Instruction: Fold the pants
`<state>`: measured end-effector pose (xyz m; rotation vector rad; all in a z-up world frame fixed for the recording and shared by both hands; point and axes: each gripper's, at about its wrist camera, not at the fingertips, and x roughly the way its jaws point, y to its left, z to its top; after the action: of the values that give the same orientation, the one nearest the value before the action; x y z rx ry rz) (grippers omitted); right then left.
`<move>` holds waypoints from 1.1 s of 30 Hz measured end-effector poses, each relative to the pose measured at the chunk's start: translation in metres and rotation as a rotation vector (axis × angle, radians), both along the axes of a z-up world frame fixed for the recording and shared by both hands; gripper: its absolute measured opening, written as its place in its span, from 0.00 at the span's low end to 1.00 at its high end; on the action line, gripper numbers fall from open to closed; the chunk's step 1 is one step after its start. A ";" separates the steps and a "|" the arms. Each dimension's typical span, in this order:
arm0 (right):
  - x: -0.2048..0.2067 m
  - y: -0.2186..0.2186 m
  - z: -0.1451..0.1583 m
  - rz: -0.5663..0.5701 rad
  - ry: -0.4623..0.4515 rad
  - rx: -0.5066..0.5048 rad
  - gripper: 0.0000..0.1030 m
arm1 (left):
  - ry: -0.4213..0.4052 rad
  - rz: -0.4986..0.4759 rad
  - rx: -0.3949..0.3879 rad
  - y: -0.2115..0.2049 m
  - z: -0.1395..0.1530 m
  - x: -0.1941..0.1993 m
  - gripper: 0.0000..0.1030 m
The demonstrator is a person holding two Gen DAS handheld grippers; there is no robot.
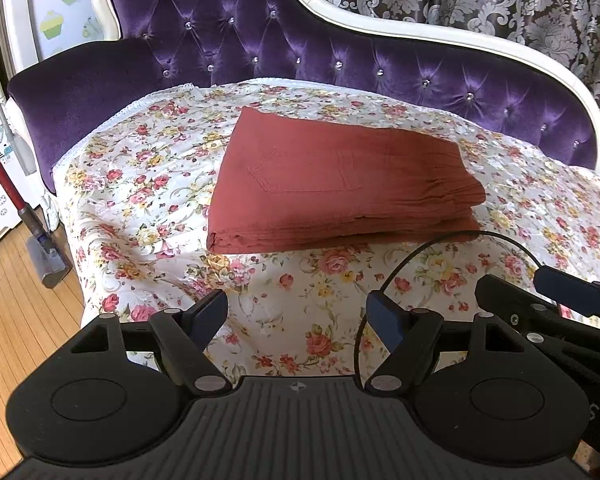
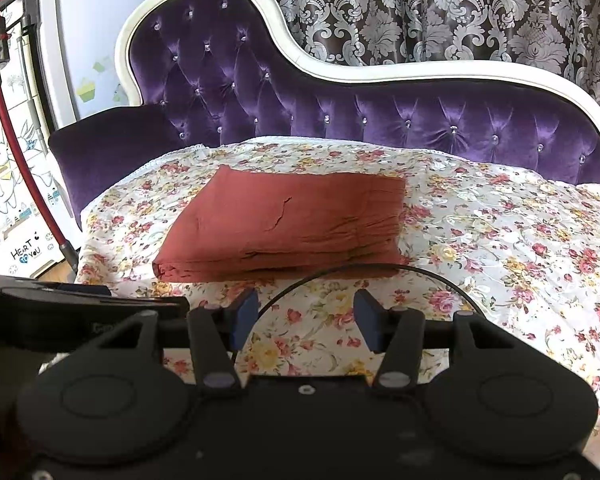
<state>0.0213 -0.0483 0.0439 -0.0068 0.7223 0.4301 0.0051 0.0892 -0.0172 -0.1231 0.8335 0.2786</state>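
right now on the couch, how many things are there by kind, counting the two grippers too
folded pants: 1
flowered cover: 1
purple cushion: 1
grippers: 2, left gripper and right gripper, both with jaws open and nothing between them
total: 5
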 end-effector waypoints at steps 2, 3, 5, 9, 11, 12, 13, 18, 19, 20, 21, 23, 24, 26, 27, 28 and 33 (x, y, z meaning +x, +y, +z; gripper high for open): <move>0.001 0.000 0.000 0.002 0.000 -0.001 0.53 | 0.001 -0.002 -0.002 0.001 0.000 0.001 0.73; 0.001 0.000 0.000 0.002 -0.001 -0.001 0.53 | 0.002 -0.003 -0.002 0.001 0.000 0.001 0.73; 0.001 0.001 0.000 0.002 0.000 -0.002 0.53 | 0.002 -0.004 -0.002 0.001 -0.001 0.002 0.73; 0.002 0.001 0.001 0.005 -0.001 -0.004 0.53 | 0.004 -0.002 -0.006 0.002 -0.001 0.002 0.73; 0.002 0.002 0.001 0.006 -0.002 -0.005 0.53 | 0.004 -0.001 -0.004 0.002 -0.001 0.002 0.73; 0.002 0.002 0.001 0.007 -0.002 -0.005 0.53 | 0.005 -0.002 -0.004 0.002 -0.001 0.002 0.73; 0.003 0.002 0.001 0.008 -0.002 -0.005 0.53 | 0.006 -0.002 -0.004 0.002 -0.001 0.002 0.73; 0.004 0.002 0.001 0.013 -0.002 -0.005 0.53 | 0.007 -0.002 -0.003 0.003 -0.001 0.003 0.73; 0.004 0.002 0.001 0.014 -0.003 -0.005 0.53 | 0.006 -0.001 -0.002 0.003 -0.001 0.003 0.73; 0.004 0.002 0.001 0.014 -0.003 -0.006 0.53 | 0.006 0.000 -0.001 0.003 -0.001 0.003 0.73; 0.004 0.002 0.001 0.014 -0.003 -0.006 0.53 | 0.005 0.001 0.001 0.003 -0.001 0.003 0.73; 0.004 0.001 0.001 0.015 -0.001 -0.004 0.53 | 0.002 0.000 0.005 0.003 -0.001 0.002 0.73; 0.004 0.001 0.000 0.016 0.000 -0.005 0.53 | 0.000 0.002 0.008 0.003 -0.001 0.002 0.73; 0.004 0.001 0.000 0.017 0.001 -0.005 0.53 | -0.002 0.000 0.005 0.005 -0.001 0.002 0.73; 0.004 0.001 0.000 0.016 0.001 -0.004 0.53 | -0.002 0.001 0.004 0.005 -0.001 0.003 0.73; 0.004 0.000 0.000 0.016 0.001 -0.003 0.53 | -0.001 0.000 0.007 0.005 -0.001 0.003 0.73; 0.004 0.000 0.000 0.017 0.000 -0.002 0.53 | -0.002 0.013 0.015 0.005 -0.001 0.003 0.73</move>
<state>0.0251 -0.0480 0.0437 -0.0151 0.7230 0.4454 0.0083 0.0944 -0.0184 -0.1149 0.8289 0.2968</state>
